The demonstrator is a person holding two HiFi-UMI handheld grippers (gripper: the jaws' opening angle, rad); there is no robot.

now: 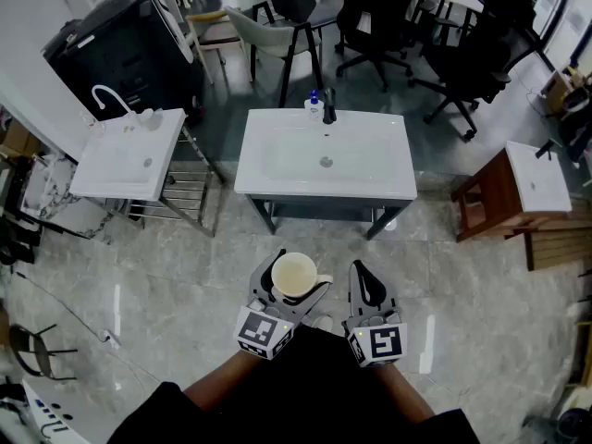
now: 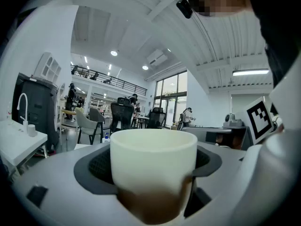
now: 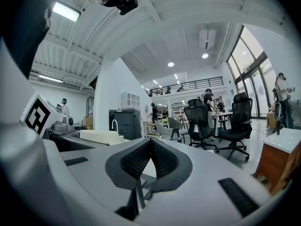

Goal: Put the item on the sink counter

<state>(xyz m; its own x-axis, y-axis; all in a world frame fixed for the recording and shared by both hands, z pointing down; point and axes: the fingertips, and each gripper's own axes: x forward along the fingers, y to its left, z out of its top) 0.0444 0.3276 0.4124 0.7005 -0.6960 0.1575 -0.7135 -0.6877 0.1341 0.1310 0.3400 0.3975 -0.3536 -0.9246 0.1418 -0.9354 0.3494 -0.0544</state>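
Note:
A cream cup [image 1: 296, 275] with a small handle sits between the jaws of my left gripper [image 1: 292, 281], which is shut on it above the tiled floor. In the left gripper view the cup [image 2: 153, 166] fills the centre, pale above and brown at its base, with the dark pads pressed on both sides. My right gripper [image 1: 365, 281] hangs beside it, shut with nothing held; its tips meet in the right gripper view [image 3: 151, 141]. The white sink counter [image 1: 282, 179] with a basin and dark tap [image 1: 328, 105] stands ahead across the floor.
A small bottle [image 1: 314, 106] stands by the tap. A second white sink [image 1: 96, 175] on a metal rack is at the left, a wooden stand [image 1: 491, 191] with a white top at the right. Chairs [image 1: 289, 26] and a dark cabinet [image 1: 116, 49] stand behind.

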